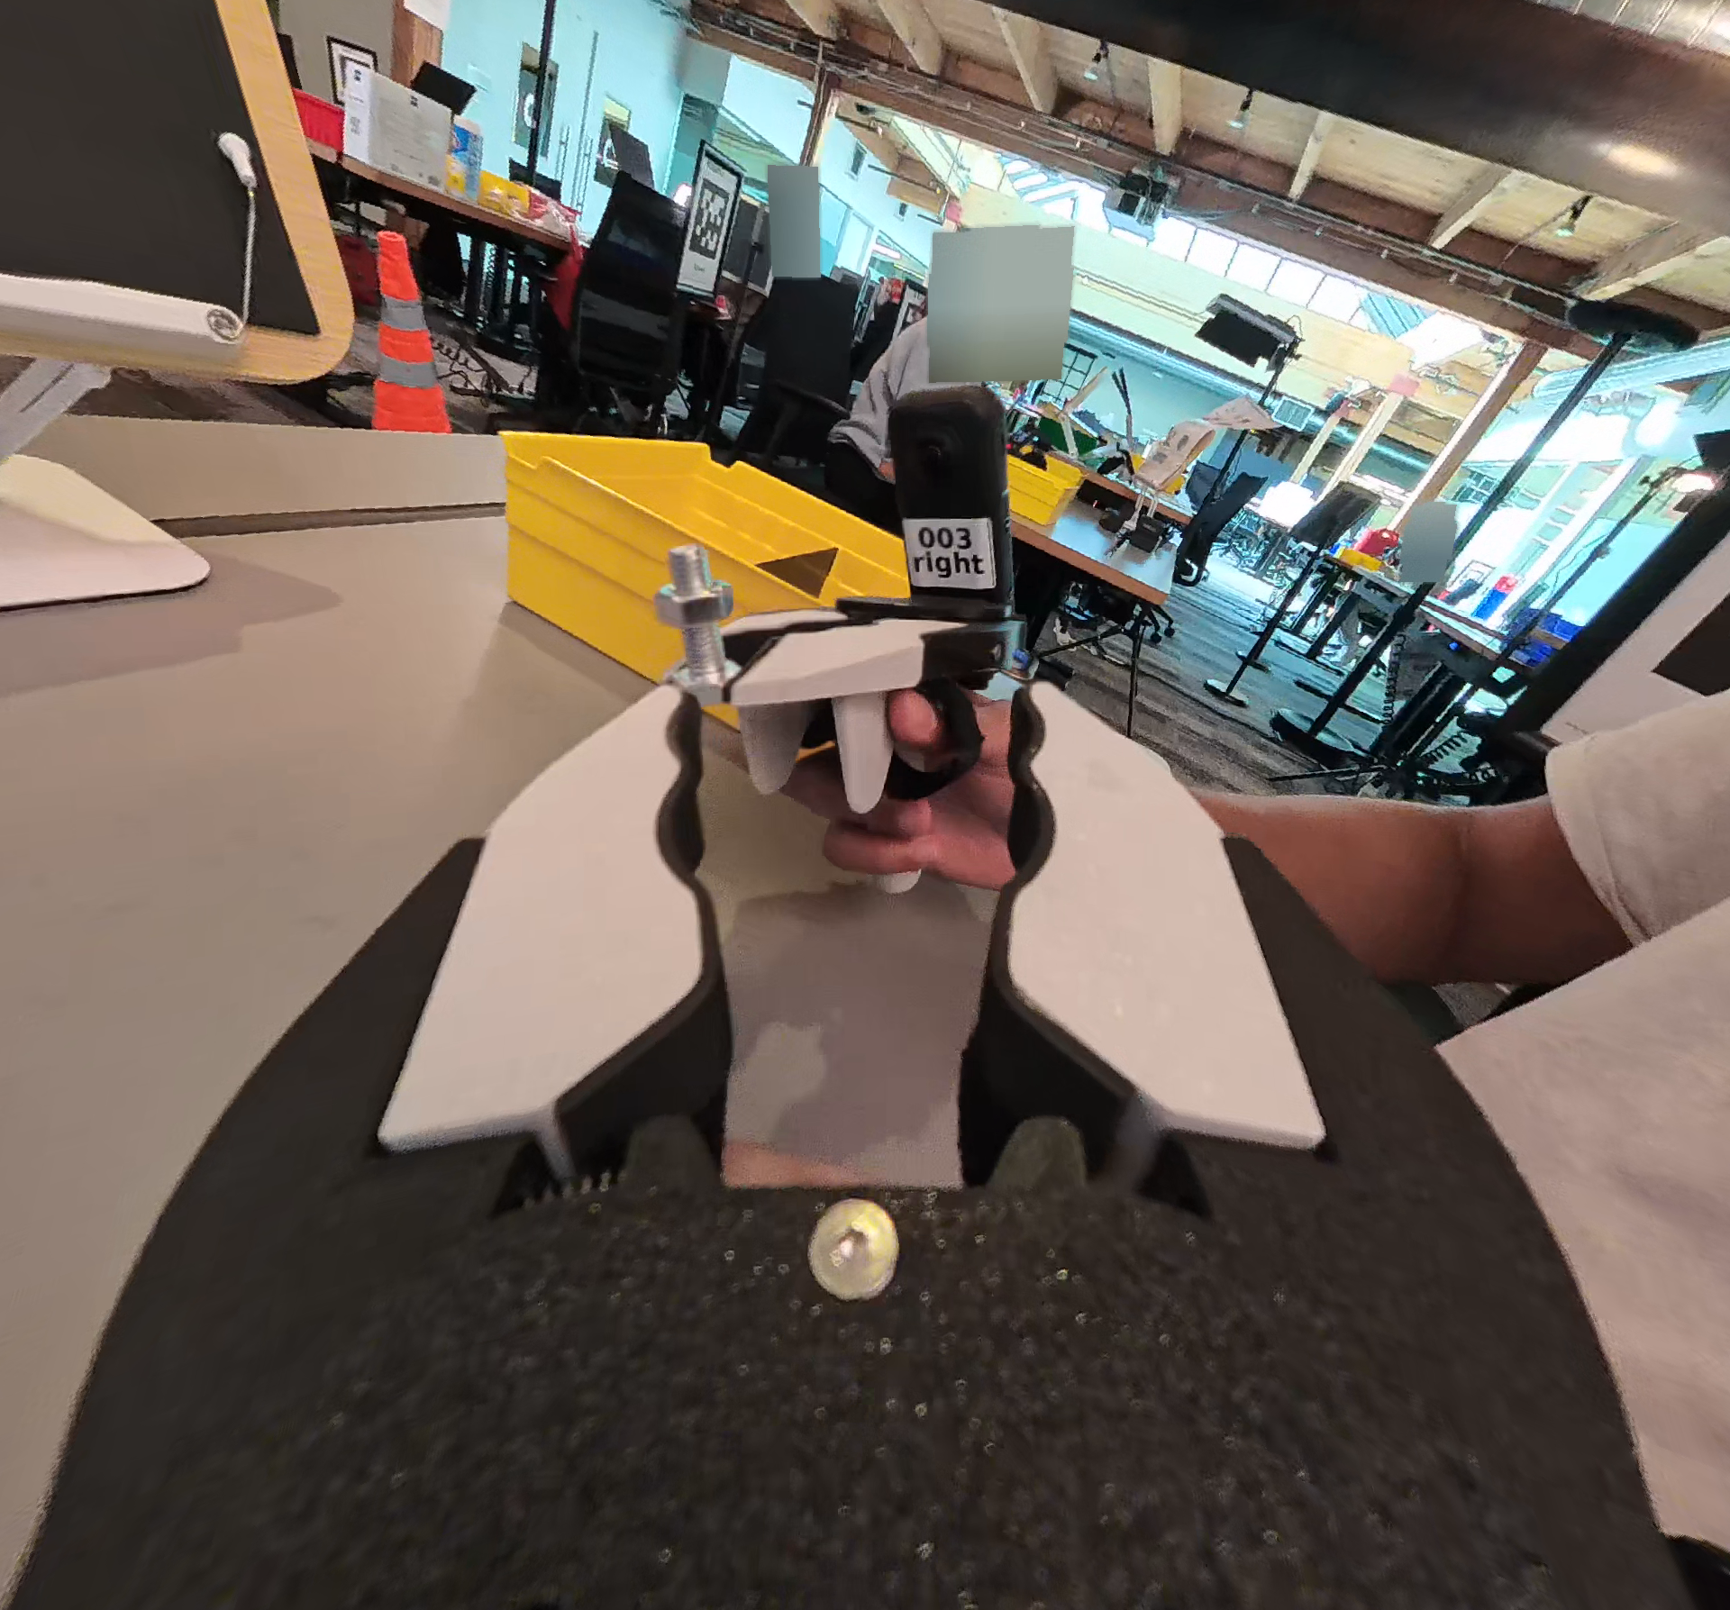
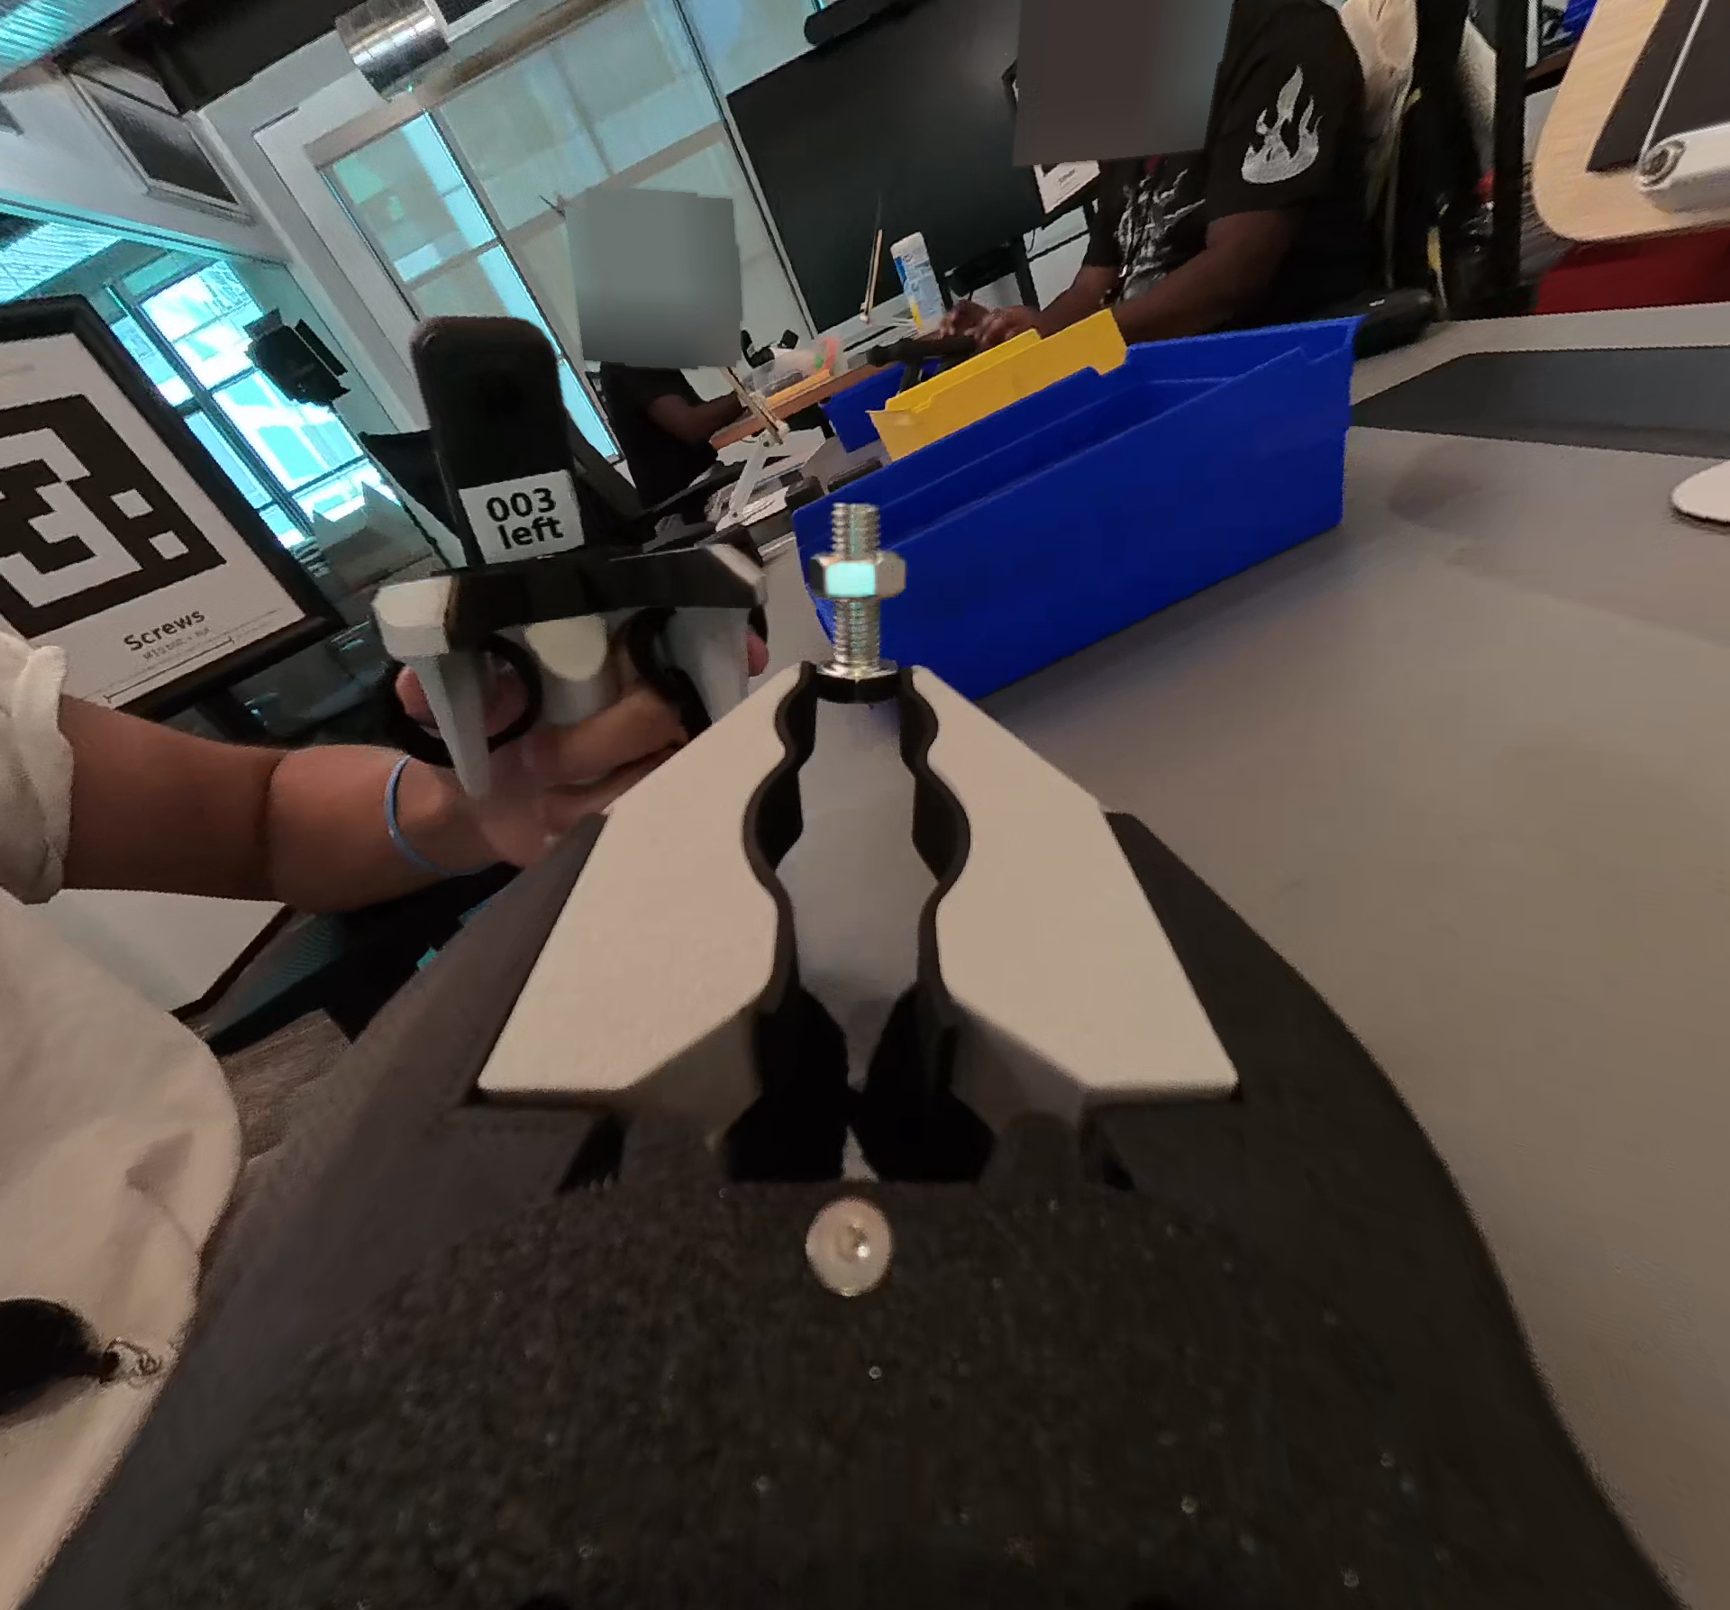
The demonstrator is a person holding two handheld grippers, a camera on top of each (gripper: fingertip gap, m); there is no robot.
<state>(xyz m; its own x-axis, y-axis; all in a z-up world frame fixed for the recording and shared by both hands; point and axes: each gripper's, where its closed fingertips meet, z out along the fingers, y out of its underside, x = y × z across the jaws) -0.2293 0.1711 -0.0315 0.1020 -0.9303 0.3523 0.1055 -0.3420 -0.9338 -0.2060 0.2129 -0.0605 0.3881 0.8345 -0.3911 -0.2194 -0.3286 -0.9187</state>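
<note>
My right gripper (image 2: pixel 857 687) is shut on the head of a silver bolt (image 2: pixel 857 629) that stands upright above its fingertips. A silver hex nut (image 2: pixel 857 578) sits on the thread about halfway up. The left wrist view shows the same bolt (image 1: pixel 697 629) and nut (image 1: pixel 695 601) at the right gripper's tips (image 1: pixel 707 680). My left gripper (image 1: pixel 854 709) is open with nothing between its pads, close to the right gripper and a little below the bolt. It also shows in the right wrist view (image 2: pixel 580 657), to the left of the bolt, apart from it.
Both grippers hover over a grey table (image 1: pixel 281 769). A yellow bin (image 1: pixel 599 526) stands behind the bolt; a blue bin (image 2: pixel 1077 535) stands on the other side. A monitor's white foot (image 1: pixel 75 535) sits at the table's far end. People sit at desks beyond.
</note>
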